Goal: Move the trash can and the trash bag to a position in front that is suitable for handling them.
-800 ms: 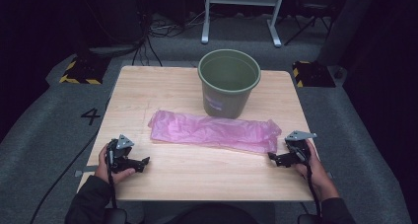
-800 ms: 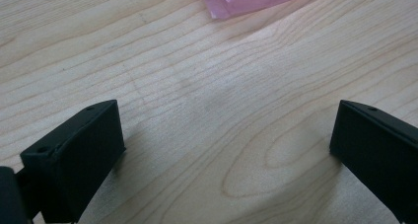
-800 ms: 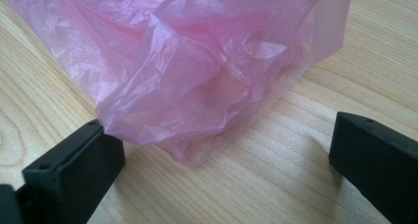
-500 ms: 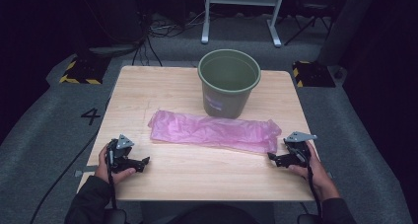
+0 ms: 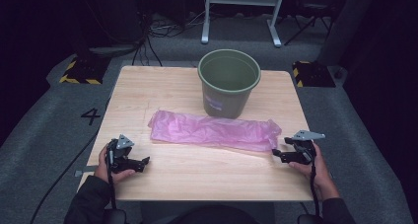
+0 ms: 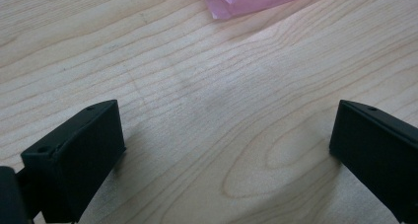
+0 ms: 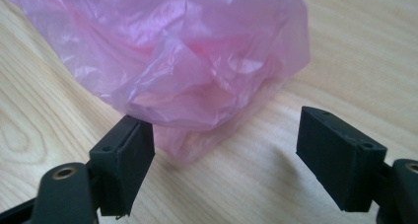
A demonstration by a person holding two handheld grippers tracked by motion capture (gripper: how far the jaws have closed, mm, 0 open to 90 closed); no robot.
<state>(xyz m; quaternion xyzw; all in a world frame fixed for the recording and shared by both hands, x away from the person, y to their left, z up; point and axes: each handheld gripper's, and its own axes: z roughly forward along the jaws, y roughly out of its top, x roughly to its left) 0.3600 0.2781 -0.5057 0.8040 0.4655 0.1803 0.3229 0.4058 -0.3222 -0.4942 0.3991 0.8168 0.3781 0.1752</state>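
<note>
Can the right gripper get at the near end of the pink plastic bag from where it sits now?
Probably yes: the right gripper is open, the pink plastic bag lies just ahead on bare table, nothing between.

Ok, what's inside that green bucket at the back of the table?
The green bucket stands upright, and the part of its inside that shows looks bare: only the green inner wall. Its near rim covers the bottom, so anything lying low cannot be ruled out. The pink plastic bag lies outside it, on the table.
</note>
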